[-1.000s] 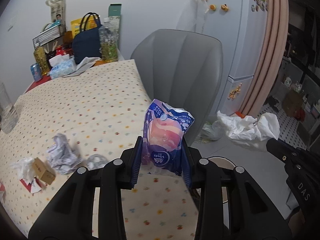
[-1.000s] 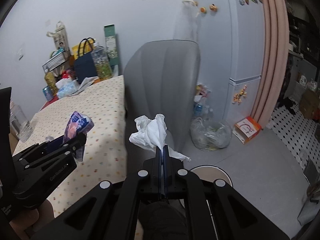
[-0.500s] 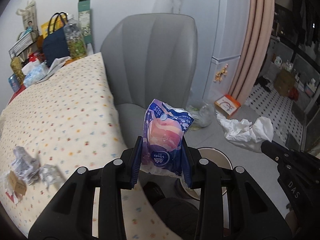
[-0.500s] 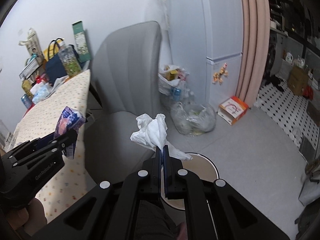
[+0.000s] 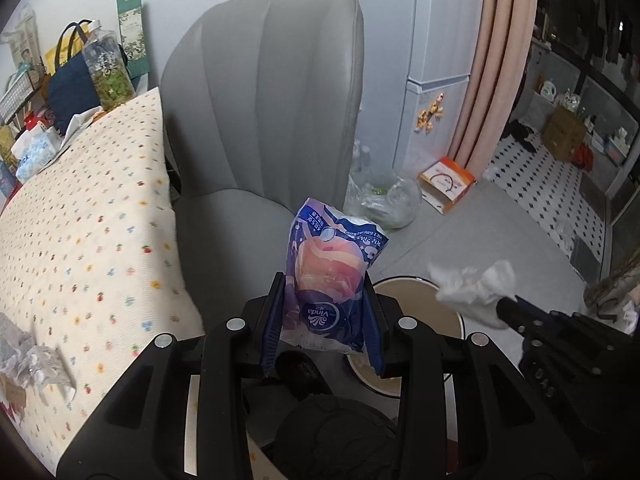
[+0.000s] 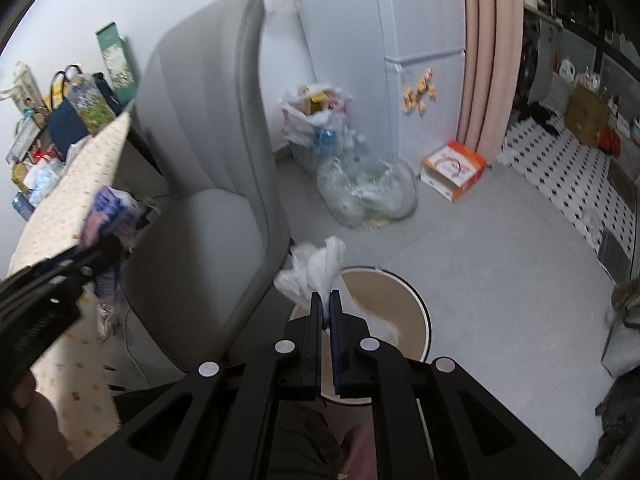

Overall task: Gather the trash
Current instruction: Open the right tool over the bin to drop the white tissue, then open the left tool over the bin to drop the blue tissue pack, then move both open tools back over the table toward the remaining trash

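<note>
My left gripper (image 5: 323,280) is shut on a purple Vinda tissue packet (image 5: 332,256), held upright over the gap between the grey chair and the round beige bin (image 5: 424,292). In the right wrist view my right gripper (image 6: 326,298) hangs over the bin (image 6: 400,296). Its jaws are opening by a narrow slit, and the crumpled white tissue (image 6: 316,268) is still pinched at the tips. The left view shows that tissue (image 5: 472,288) above the bin's right rim. The blurred packet (image 6: 108,216) shows at the left of the right view.
A grey chair (image 5: 260,100) stands between the dotted tablecloth (image 5: 80,220) and the bin. Crumpled wrappers (image 5: 32,360) lie on the table's near left. Clear trash bags (image 6: 364,192) and an orange box (image 6: 452,168) sit on the floor by the fridge (image 6: 420,20).
Both grippers swung right and down, from over the table to over the bin, carrying the packet and the tissue. The right jaws have parted slightly.
</note>
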